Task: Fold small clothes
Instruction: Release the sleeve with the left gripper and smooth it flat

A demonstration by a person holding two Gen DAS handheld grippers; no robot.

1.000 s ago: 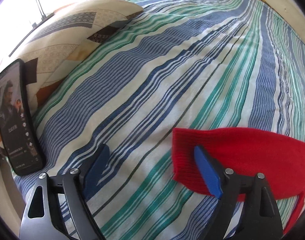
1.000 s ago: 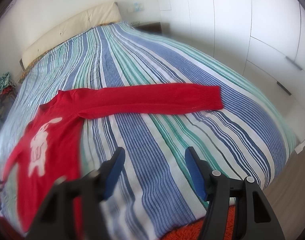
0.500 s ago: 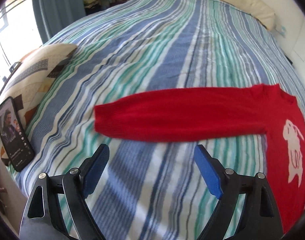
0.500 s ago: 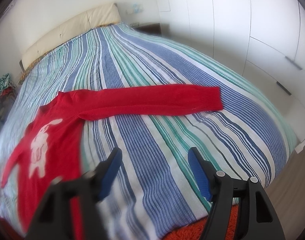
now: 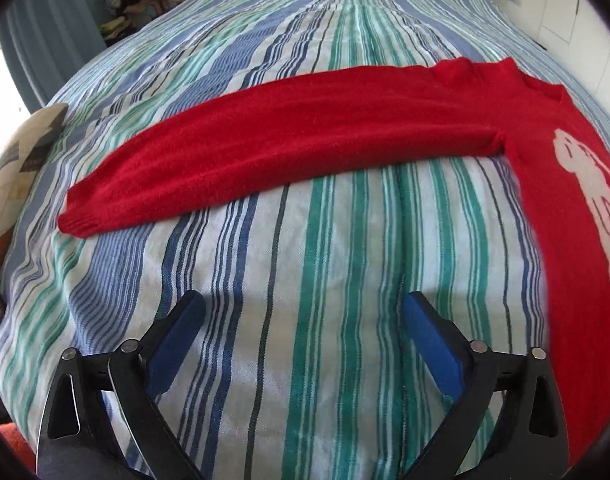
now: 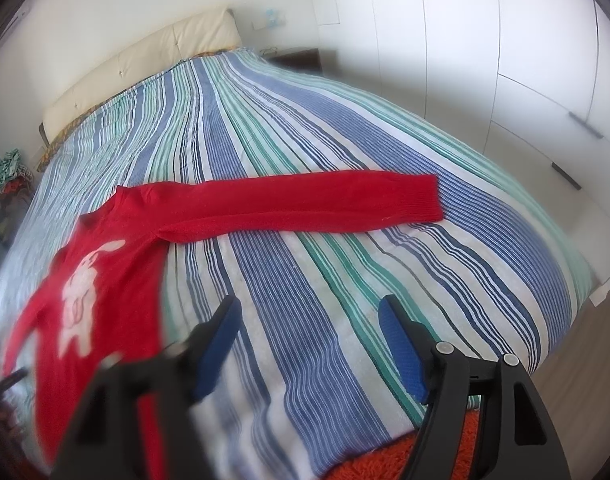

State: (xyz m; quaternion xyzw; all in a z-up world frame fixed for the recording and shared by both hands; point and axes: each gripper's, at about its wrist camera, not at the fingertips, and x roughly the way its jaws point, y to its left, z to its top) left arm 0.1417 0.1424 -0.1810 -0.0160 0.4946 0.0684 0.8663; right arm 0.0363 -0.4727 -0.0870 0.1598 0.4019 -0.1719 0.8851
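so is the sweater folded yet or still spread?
Spread: sweater lies flat on the bed, both sleeves out straight.

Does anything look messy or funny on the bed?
Nothing looks wrong. The red sweater lies flat on the striped bedspread with both sleeves stretched straight out, ready for folding. Both claws, left claw and right claw, are opening with nothing between them.

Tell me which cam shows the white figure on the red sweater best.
Right wrist: the whole white figure shows on the sweater, though slightly blurred. Left wrist is sharper, but its figure sits at the right edge, stretched and partly cut off by the lens rim.
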